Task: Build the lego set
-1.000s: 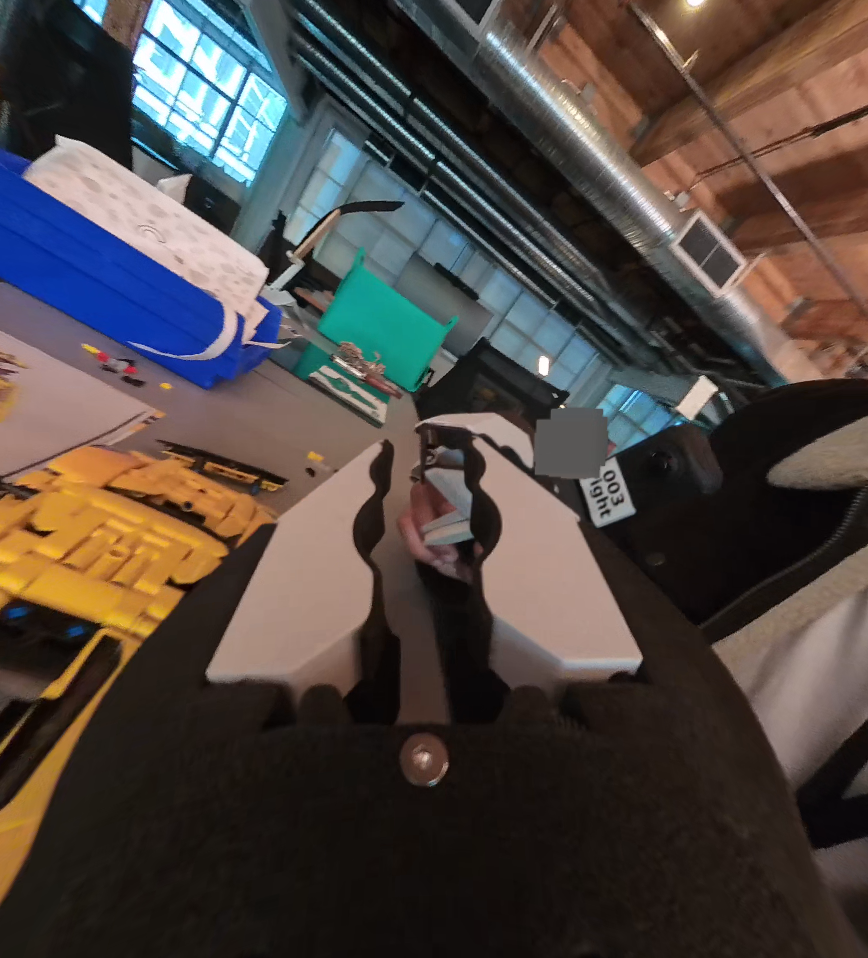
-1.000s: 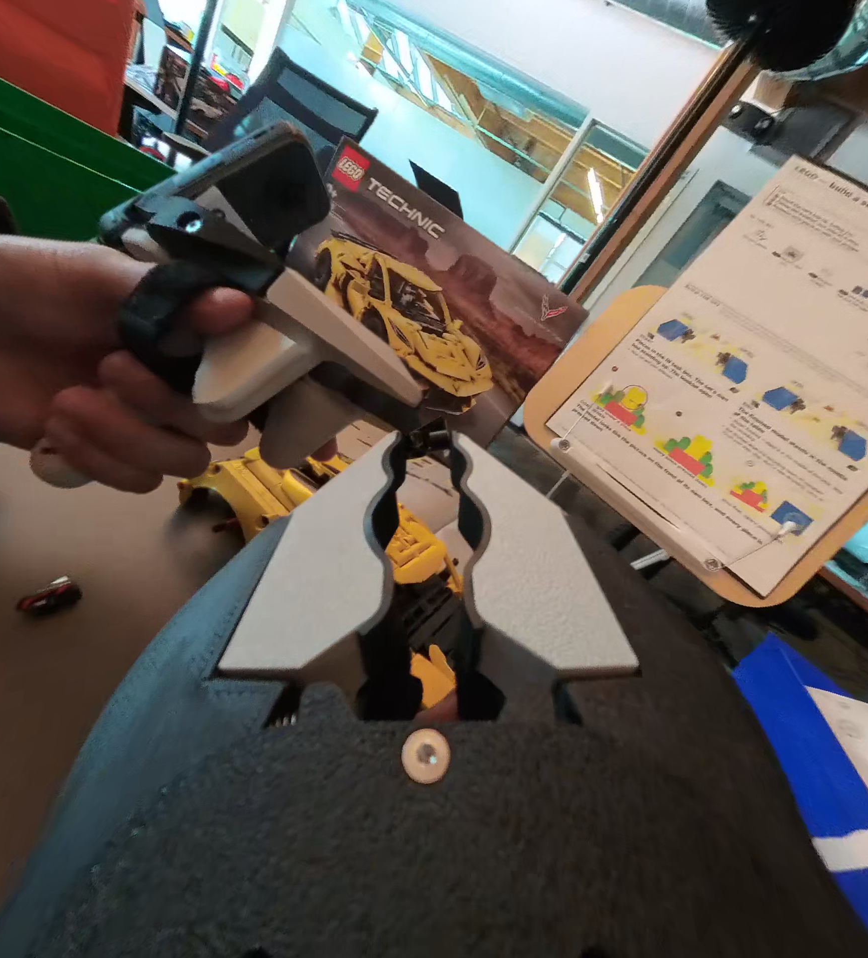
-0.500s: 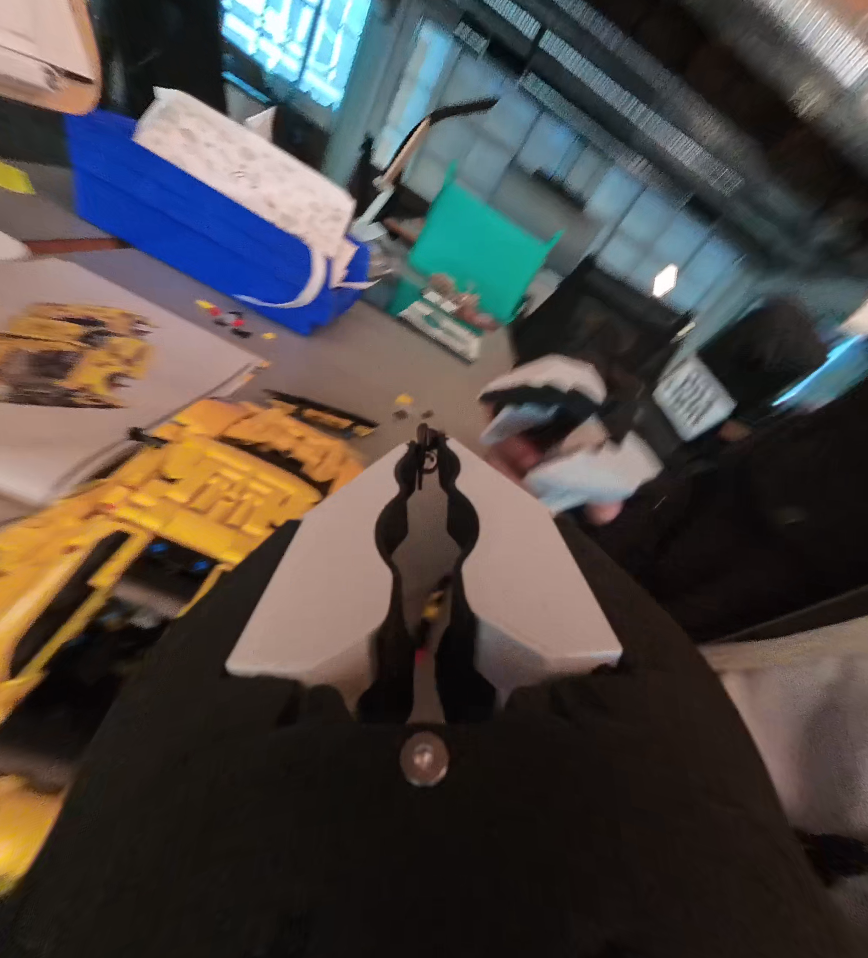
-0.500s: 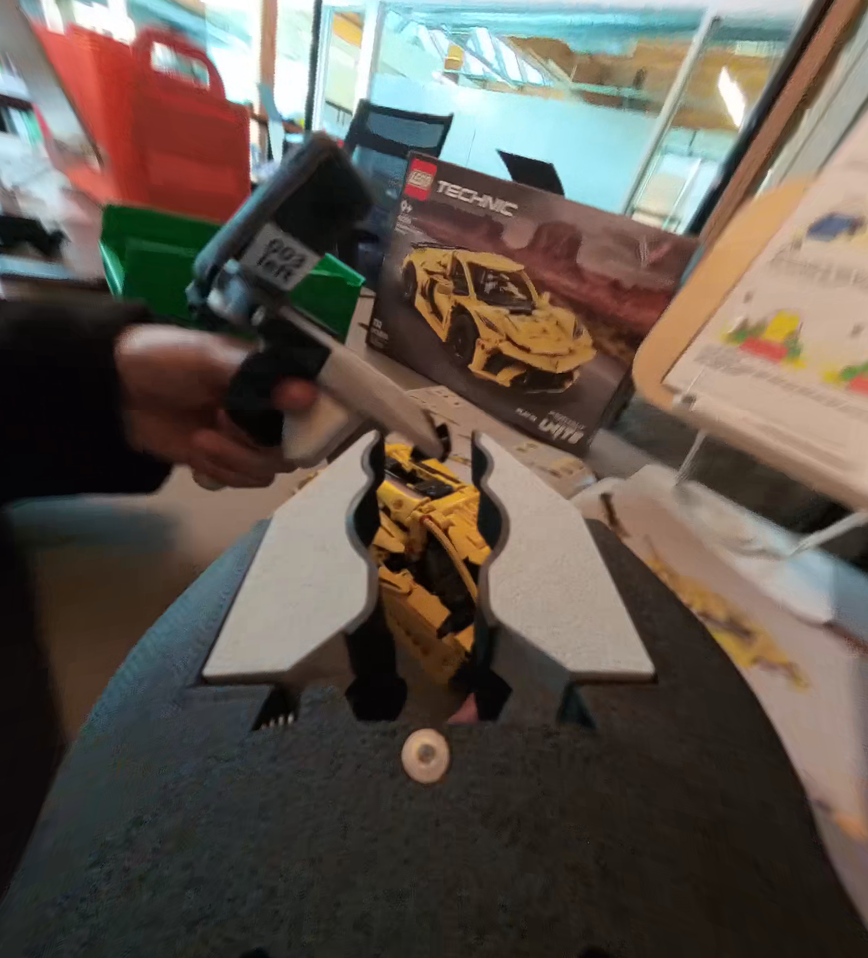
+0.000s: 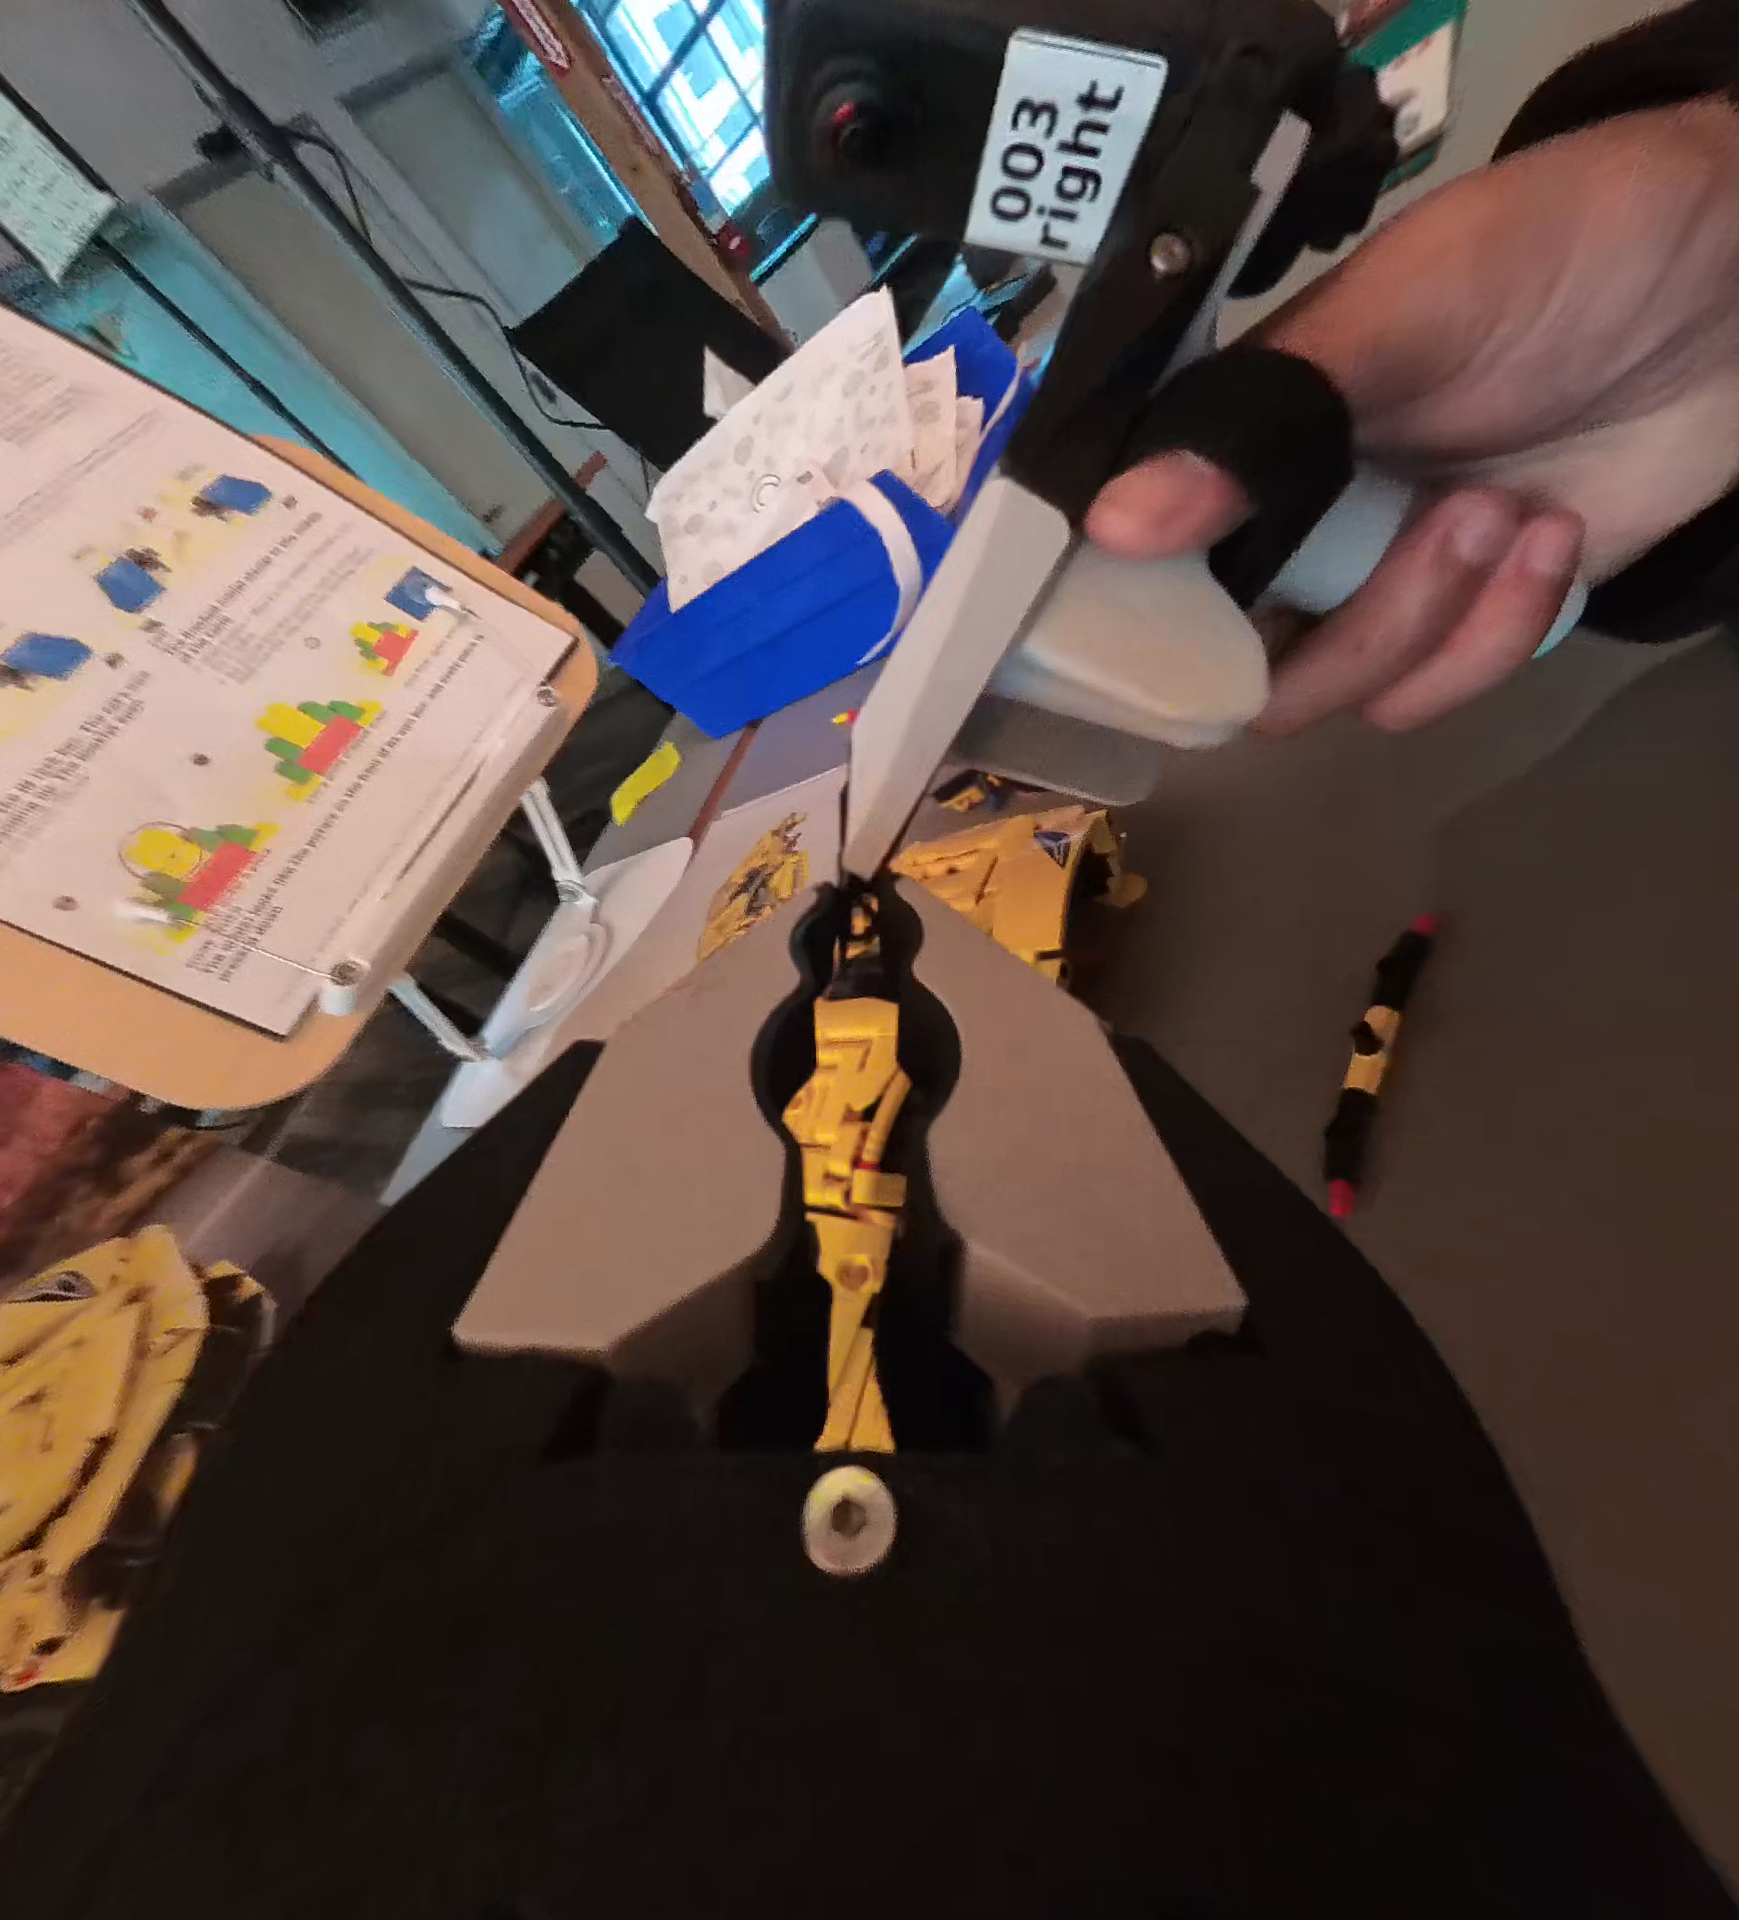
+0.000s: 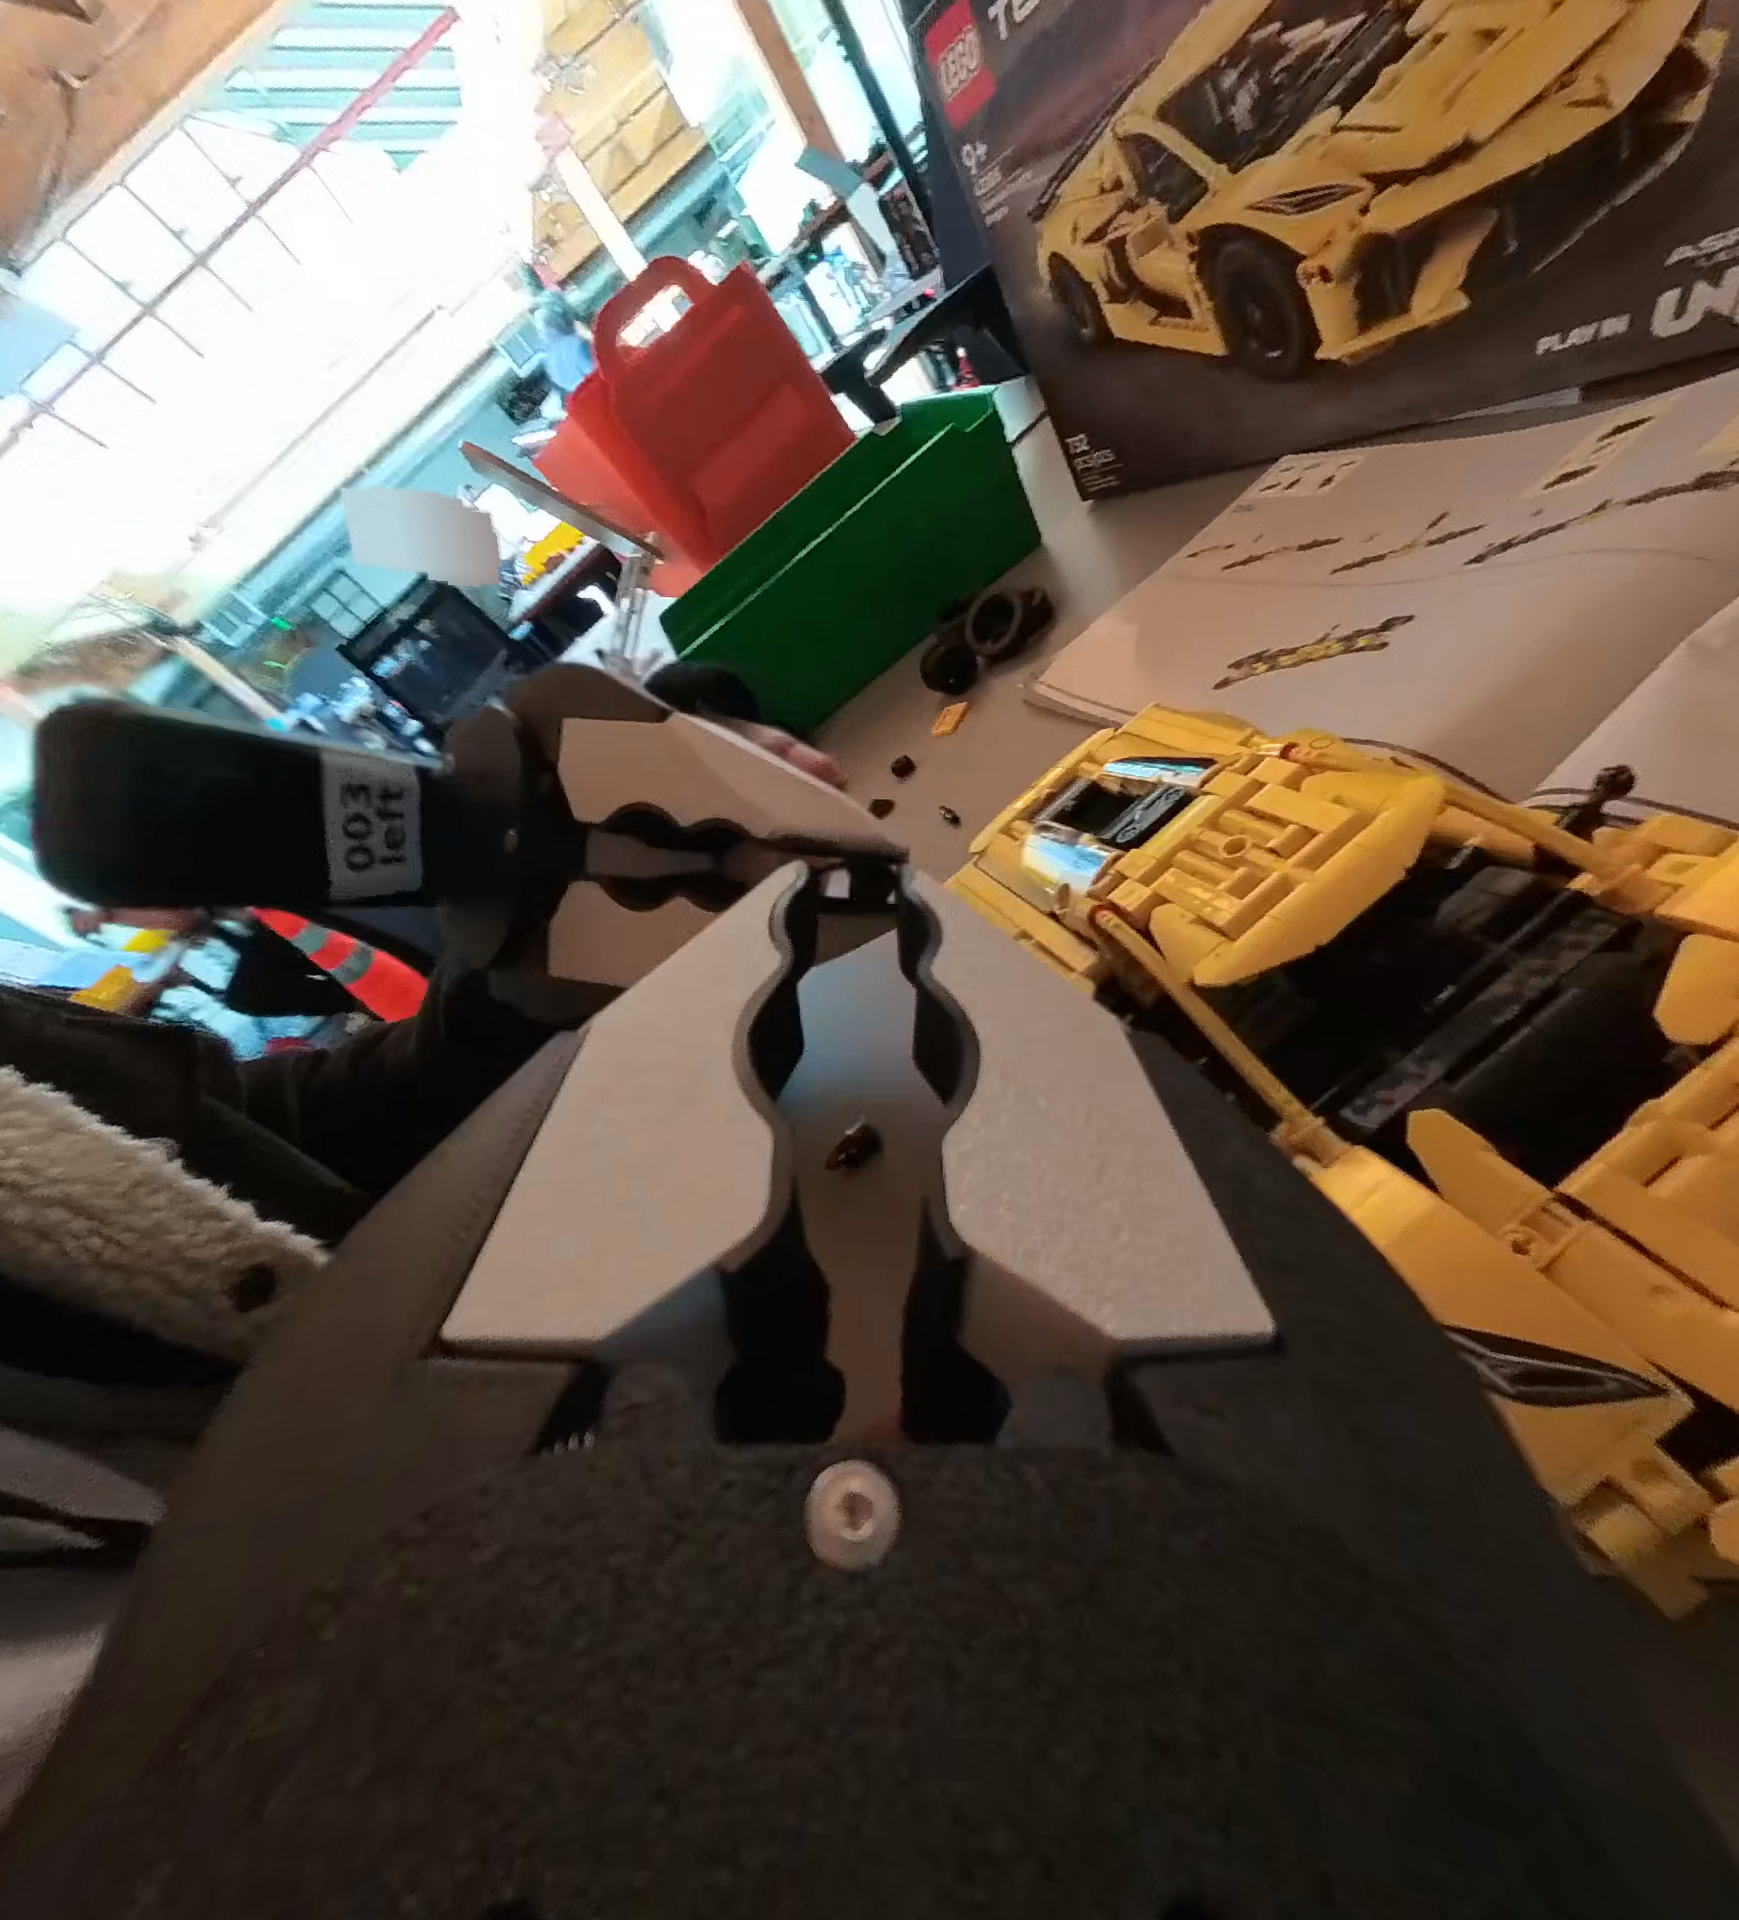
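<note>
Both tools met tip to tip at frame centre over the table [image 6: 875,831], the left tool [image 5: 849,899] and right tool [image 6: 860,878] each pinched narrow on one small black piece [image 6: 857,883]. The yellow car [image 6: 1364,987] sat at right.

The left gripper [image 5: 852,906] is held with its jaws closed at the tips, which are met there by the tip of the right gripper [image 6: 852,881]. The right gripper's jaws are likewise drawn nearly together at the tips. The right gripper's handle is gripped by a bare hand [image 5: 1499,436], its forefinger passed through a black strap.
</note>
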`<state>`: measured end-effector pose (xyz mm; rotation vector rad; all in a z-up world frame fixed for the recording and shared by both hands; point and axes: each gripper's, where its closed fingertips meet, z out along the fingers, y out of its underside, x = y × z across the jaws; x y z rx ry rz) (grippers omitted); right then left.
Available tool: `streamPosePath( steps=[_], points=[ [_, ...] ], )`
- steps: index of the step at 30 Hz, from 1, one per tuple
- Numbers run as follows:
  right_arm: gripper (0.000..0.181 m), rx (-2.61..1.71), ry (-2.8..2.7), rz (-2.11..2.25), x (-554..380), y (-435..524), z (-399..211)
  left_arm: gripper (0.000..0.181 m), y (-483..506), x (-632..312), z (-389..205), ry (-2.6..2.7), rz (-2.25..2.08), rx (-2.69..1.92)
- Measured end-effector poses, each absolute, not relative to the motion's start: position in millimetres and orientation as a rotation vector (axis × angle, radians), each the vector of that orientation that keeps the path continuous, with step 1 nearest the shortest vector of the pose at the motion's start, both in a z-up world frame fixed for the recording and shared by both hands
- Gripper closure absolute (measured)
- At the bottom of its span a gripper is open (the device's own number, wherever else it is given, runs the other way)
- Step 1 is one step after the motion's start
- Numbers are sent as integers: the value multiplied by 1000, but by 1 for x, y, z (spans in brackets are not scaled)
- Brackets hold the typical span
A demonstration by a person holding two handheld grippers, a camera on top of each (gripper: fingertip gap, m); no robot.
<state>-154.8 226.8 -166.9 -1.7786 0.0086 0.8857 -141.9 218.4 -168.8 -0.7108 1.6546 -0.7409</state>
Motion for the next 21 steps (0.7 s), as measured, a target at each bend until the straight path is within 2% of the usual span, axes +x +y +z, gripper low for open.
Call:
streamPosePath(
  steps=[3, 9, 21],
  points=[
    [167, -1708, 20, 1062, -158, 220, -158, 174, 211, -146, -159, 1623, -770, -655],
    [168, -1494, 48, 1682, -167, 200, -137, 174, 190, -156, -137, 1566, -1032, -621],
    [168, -1459, 44, 1774, -167, 198, -138, 174, 189, -154, -141, 1574, -1050, -630]
  ],
)
